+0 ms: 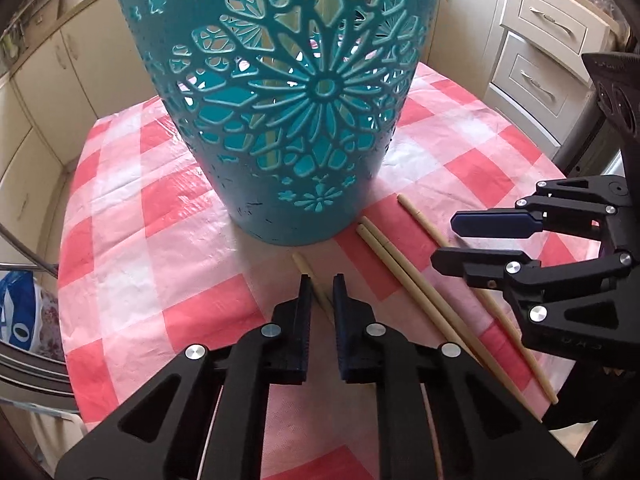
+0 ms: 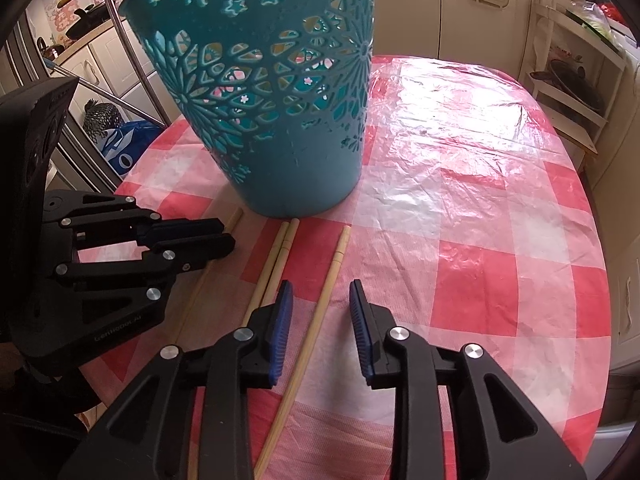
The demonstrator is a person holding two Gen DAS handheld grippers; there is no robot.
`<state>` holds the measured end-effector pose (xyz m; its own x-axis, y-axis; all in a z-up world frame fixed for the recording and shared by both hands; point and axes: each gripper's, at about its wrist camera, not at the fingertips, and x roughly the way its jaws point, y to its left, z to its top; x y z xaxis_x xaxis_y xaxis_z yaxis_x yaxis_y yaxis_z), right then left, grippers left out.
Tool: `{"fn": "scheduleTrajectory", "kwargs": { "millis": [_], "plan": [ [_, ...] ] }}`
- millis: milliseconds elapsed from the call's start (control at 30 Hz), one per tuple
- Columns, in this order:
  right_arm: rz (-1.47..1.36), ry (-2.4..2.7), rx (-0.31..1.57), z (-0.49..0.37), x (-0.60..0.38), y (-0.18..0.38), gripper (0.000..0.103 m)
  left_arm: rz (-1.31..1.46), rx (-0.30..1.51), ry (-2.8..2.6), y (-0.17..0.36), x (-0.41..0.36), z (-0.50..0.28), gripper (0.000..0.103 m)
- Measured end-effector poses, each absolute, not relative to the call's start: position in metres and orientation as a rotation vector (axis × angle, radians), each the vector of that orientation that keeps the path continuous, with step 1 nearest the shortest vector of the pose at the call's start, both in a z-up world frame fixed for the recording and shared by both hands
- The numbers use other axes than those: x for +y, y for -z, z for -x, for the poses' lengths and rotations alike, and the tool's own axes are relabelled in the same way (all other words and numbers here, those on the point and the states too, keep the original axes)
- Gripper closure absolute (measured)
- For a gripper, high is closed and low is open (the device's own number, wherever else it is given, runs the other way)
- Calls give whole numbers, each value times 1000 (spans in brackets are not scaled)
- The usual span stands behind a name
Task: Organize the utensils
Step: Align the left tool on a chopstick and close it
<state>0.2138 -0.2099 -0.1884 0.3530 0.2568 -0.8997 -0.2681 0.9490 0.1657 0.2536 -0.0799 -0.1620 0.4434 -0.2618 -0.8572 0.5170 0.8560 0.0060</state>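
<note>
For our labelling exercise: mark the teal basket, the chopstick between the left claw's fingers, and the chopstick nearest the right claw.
teal basket (image 1: 280,120): left wrist view, cut-out flower wall.
left chopstick (image 1: 306,270): left wrist view, bare tip beyond the fingers.
right chopstick (image 2: 334,264): right wrist view, upper shaft.

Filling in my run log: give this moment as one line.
left gripper: open, straddling leftmost chopstick | right gripper: open, over rightmost chopstick | teal basket: upright | four chopsticks on tablecloth
</note>
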Motion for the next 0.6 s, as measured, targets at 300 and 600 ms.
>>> {"fn": "scheduleTrajectory", "kwargs": {
  "millis": [300,600],
  "plan": [
    [11,-333,1160,-215,-209,187,70,-310,1011,439,162,-80,-252,79],
    [49,-318,1165,-214,-201,190,74,-313,1009,470,162,-83,-247,98]
  ]
}}
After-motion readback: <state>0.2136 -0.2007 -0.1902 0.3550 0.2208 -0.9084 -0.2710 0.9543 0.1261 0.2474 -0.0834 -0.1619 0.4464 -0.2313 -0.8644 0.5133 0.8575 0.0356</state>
